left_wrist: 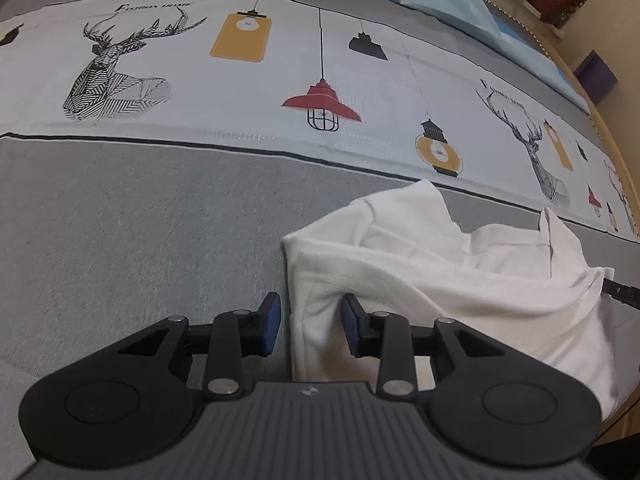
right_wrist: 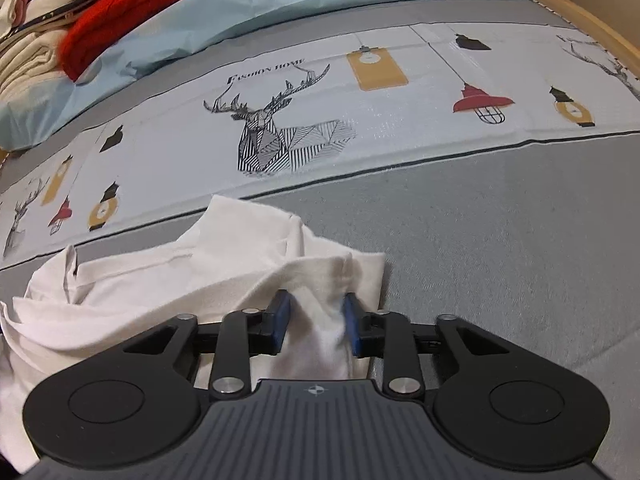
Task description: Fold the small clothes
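Left gripper (left_wrist: 308,326) gapes, unclenched, straddling the crumpled white cotton garment's (left_wrist: 440,280) nine-o'clock edge; right gripper (right_wrist: 316,324) pinches its three-o'clock corner. Keep tension even.

White garment (left_wrist: 440,280): soft matt cloth, slightly fuzzy. Bedsheet (left_wrist: 140,220): woven grey cloth, printed pale band at 12 o'clock. Left gripper (left_wrist: 308,324): matt black plastic, blue rubbery pads (left_wrist: 271,320), shiny metal pivots.

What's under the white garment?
The white garment lies on the grey band of the bedspread; grey cloth shows all round its edges in both views. Whatever sits directly beneath its bunched folds is covered, so nothing else can be confirmed there.
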Action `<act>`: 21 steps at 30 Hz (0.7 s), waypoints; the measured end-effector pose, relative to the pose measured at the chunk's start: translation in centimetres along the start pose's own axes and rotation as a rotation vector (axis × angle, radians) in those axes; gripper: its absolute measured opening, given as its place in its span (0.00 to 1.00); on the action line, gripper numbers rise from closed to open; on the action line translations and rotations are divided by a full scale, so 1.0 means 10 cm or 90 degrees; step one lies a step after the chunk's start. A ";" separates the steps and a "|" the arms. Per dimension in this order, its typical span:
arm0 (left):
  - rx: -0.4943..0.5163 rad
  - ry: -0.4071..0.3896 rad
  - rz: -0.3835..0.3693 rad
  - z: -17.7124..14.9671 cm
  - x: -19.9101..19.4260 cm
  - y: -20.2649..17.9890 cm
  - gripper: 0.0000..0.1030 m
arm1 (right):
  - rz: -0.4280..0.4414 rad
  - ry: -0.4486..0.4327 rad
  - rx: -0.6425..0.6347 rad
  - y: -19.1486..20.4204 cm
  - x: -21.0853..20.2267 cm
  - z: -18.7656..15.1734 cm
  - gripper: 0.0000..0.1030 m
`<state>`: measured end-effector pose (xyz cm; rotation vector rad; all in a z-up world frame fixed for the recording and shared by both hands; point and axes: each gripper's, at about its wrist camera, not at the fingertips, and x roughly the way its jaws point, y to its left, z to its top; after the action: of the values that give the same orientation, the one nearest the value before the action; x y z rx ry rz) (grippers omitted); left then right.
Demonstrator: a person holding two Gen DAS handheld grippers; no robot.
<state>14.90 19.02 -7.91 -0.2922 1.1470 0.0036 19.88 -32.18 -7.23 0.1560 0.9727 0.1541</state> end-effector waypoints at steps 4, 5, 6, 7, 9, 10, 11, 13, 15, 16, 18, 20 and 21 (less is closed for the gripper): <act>0.017 -0.003 -0.004 0.04 0.03 -0.05 0.06 | -0.005 -0.007 -0.001 0.01 -0.01 0.02 0.06; 0.023 -0.011 -0.006 0.05 0.00 -0.06 0.06 | -0.003 -0.016 0.001 0.01 -0.04 0.03 0.05; 0.025 -0.026 -0.005 0.06 -0.05 -0.07 0.05 | 0.002 -0.031 0.005 0.01 -0.08 0.06 0.04; 0.023 -0.052 -0.005 0.08 -0.13 -0.07 0.05 | 0.008 -0.056 0.013 0.02 -0.16 0.08 0.04; 0.010 -0.107 -0.013 0.12 -0.28 -0.06 0.05 | 0.027 -0.121 0.036 0.03 -0.35 0.14 0.04; 0.005 -0.133 -0.009 0.13 -0.34 -0.06 0.05 | 0.030 -0.147 0.040 0.03 -0.41 0.16 0.04; 0.002 -0.153 0.002 0.15 -0.37 -0.06 0.05 | 0.023 -0.171 0.041 0.04 -0.45 0.19 0.04; -0.004 -0.173 0.015 0.21 -0.37 -0.06 0.05 | 0.010 -0.194 0.056 0.02 -0.44 0.25 0.04; -0.011 -0.185 0.015 0.25 -0.36 -0.06 0.05 | 0.001 -0.192 0.075 0.00 -0.36 0.30 0.04; -0.011 -0.188 0.017 0.27 -0.34 -0.07 0.05 | -0.005 -0.187 0.078 0.01 -0.30 0.32 0.04; -0.012 -0.180 0.028 0.32 -0.28 -0.10 0.06 | -0.014 -0.168 0.081 0.03 -0.19 0.35 0.04; -0.029 -0.157 0.041 0.36 -0.21 -0.08 0.09 | -0.024 -0.123 0.091 0.03 -0.03 0.37 0.06; -0.042 -0.141 0.037 0.37 -0.19 -0.06 0.11 | -0.046 -0.099 0.102 0.02 0.04 0.36 0.12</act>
<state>17.51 19.60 -4.73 -0.3083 0.9362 0.1226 23.09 -32.11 -5.49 0.2758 0.8340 -0.0036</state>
